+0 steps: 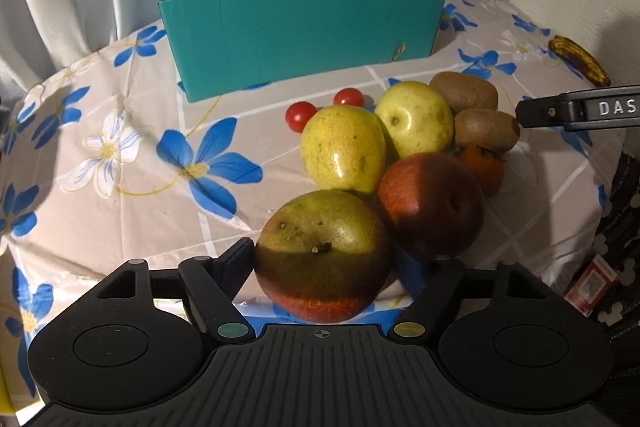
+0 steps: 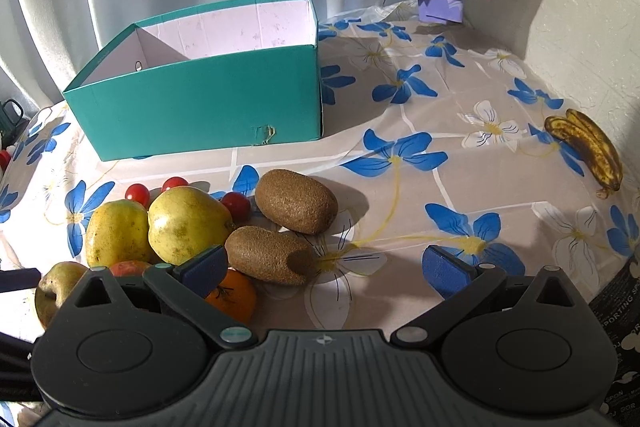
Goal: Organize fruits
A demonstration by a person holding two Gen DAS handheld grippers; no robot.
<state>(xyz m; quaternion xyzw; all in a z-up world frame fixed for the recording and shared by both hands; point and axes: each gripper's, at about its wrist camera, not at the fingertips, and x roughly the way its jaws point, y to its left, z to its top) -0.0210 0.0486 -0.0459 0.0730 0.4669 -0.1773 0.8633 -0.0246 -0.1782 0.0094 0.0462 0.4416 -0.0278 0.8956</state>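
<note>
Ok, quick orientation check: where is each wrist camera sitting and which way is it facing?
Left wrist: low behind the left gripper, facing the teal box; its fingers flank a green-red apple; the right gripper's finger enters at right.
Right wrist: behind the open right gripper, right of the fruit pile, facing the box; nearer kiwi ahead.
Shared: box, yellow apples, kiwis, bananas.

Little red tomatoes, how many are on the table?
3. One small round red tomato and a second sit behind the yellow pears; the third sits between a pear and the far brown kiwi. More may hide behind the fruit.
</note>
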